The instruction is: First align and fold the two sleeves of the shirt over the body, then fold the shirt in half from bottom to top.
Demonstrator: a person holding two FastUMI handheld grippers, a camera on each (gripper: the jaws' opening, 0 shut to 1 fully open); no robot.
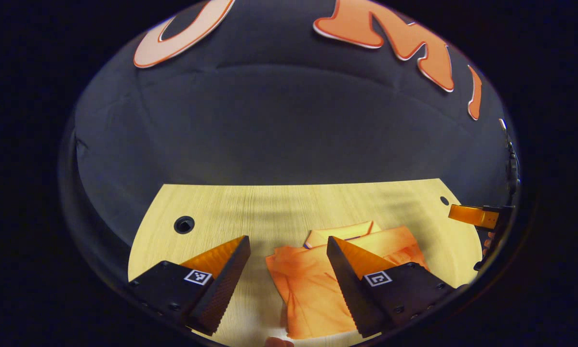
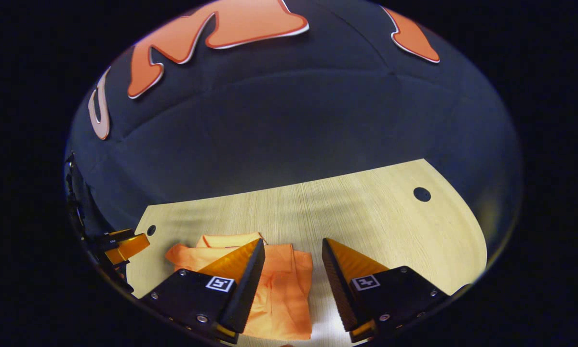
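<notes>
Orange shirt (image 1: 317, 284) is lying folded on the light wood table (image 1: 250, 207), collar (image 1: 342, 233) pointing toward the far wall, body creased and lumpy, sleeves already tucked over the body as far as I can tell. In the left gripper view I'm holding my left gripper (image 1: 288, 246) above the near edge with fingers spread wide, nothing between them; the shirt is sitting in the gap and under the right-hand finger (image 1: 349, 274). My other tool is peeking in at the right edge of that view (image 1: 477, 216), with fingertips of a hand (image 1: 487, 243) just below it. In the right gripper view I'm hovering my right gripper (image 2: 292, 246) over the table, fingers also wide apart and gripping nothing; the shirt (image 2: 279, 294) is lying mostly under and beside the left-hand finger (image 2: 243, 270), its near hem close to the table's front edge. Left tool is showing at the far left of this view (image 2: 125, 246). Round holes are showing in the tabletop, one at (image 1: 183, 224), one at (image 2: 422, 194). Neither tool is touching the cloth that I can see.
</notes>
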